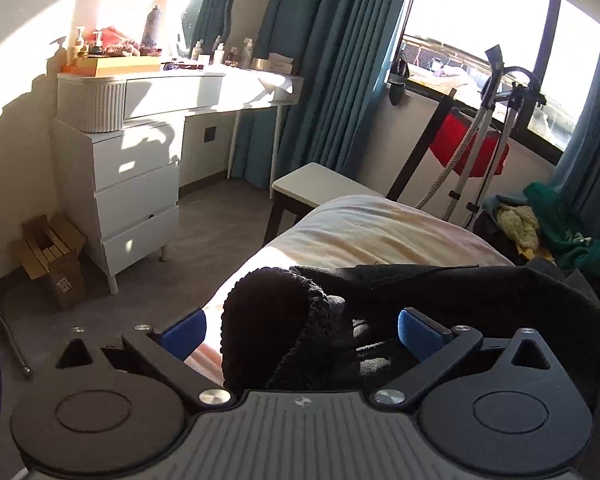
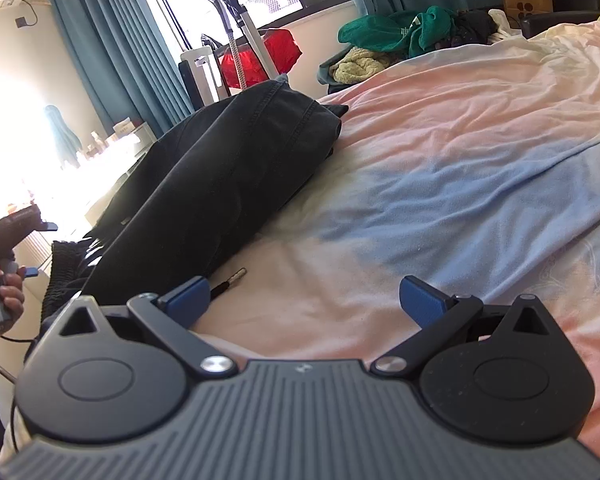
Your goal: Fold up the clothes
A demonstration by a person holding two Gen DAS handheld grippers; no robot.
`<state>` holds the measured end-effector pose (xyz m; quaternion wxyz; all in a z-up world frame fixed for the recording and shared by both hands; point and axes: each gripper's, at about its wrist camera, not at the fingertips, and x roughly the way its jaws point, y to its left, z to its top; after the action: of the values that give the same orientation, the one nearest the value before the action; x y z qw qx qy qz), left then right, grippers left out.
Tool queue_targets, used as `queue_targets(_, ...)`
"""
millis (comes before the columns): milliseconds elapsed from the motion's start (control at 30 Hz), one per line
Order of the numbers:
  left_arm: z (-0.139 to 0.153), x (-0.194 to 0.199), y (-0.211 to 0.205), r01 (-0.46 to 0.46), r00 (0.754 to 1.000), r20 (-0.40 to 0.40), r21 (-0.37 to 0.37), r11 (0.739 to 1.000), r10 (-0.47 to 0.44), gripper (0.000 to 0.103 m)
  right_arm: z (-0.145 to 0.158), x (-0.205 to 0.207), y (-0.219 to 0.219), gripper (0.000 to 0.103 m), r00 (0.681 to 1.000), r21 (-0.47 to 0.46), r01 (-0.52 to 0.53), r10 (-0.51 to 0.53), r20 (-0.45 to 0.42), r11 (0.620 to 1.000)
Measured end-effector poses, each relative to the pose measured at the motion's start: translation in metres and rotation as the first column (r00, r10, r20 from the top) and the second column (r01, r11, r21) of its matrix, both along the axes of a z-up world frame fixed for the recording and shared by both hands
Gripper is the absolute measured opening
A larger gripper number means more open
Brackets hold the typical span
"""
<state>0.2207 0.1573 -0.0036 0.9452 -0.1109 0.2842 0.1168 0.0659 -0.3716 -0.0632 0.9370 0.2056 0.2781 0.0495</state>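
The left gripper [image 1: 302, 330] has its jaws spread wide, with the knitted cuff of the black clothes [image 1: 380, 312] lying loose between its blue pads, unpinched. The right gripper [image 2: 304, 298] is likewise released over bare sheet. The clothes lie folded along the left edge of the bed [image 2: 460, 168], a small metal-tipped pin [image 2: 230, 282] just beside them.

Left wrist low over bed [image 1: 364, 236] edge, facing window [image 1: 480, 20], close on black garment [image 1: 440, 300]. Right wrist close above bed, same garment, window shared.
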Motion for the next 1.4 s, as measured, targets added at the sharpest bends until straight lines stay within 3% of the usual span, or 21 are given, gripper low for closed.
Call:
queue_targets(133,0.010,-0.034,-0.044,0.094,0.995,0.009,0.123,0.988,-0.096,0.103,0.015,-0.016,-0.004,0.103,1.000,-0.006,0.007,-0.007,0.026,1.000)
queue_targets(233,0.016,-0.048,-0.088,0.173,0.983,0.037,0.127,0.977,-0.179,0.103,0.029,-0.031,-0.009,0.103,0.998,-0.022,0.013,-0.012,0.064,1.000)
queue_targets(400,0.016,-0.030,-0.178,0.314,0.945,0.052,0.134,0.940,-0.323,0.102,0.042,-0.041,-0.019,0.103,0.994,-0.038,0.043,-0.039,0.099,0.998)
queue_targets(500,0.010,-0.006,-0.233,0.401,0.910,0.055,0.141,0.905,-0.411,0.100,0.042,-0.040,-0.033,0.103,0.995,-0.002,0.079,-0.078,0.062,0.997)
queue_targets(633,-0.003,0.042,-0.304,0.481,0.869,0.028,0.188,0.856,-0.494,0.096,0.040,-0.042,-0.063,0.103,0.993,0.143,0.107,-0.114,0.042,0.984)
queue_targets(733,-0.016,0.083,-0.355,0.527,0.844,-0.053,0.273,0.805,-0.534,0.081,0.032,-0.036,-0.075,0.103,0.987,0.107,0.149,-0.154,0.040,0.983)
queue_targets(833,-0.033,0.114,-0.393,0.527,0.843,-0.118,0.379,0.761,-0.525,0.071,0.017,-0.024,-0.085,0.103,0.980,0.058,0.198,-0.198,0.006,0.979)
queue_targets(933,-0.048,0.132,-0.413,0.506,0.859,-0.170,0.419,0.754,-0.482,0.052,0.003,-0.012,-0.088,0.103,0.984,0.074,0.177,-0.175,-0.027,0.981)
queue_targets(1067,-0.045,0.120,-0.408,0.500,0.863,-0.143,0.381,0.778,-0.485,0.012,-0.011,0.001,-0.086,0.103,0.985,0.048,0.168,-0.166,-0.051,0.985)
queue_targets(1167,-0.030,0.084,-0.401,0.503,0.856,-0.095,0.384,0.774,-0.509,0.006,-0.015,0.004,-0.087,0.103,0.983,0.067,0.175,-0.171,-0.061,0.982)
queue_targets(1400,0.016,-0.030,-0.366,0.560,0.798,-0.024,0.402,0.725,-0.603,0.004,0.001,-0.011,-0.080,0.103,0.986,0.064,0.164,-0.164,-0.001,0.984)
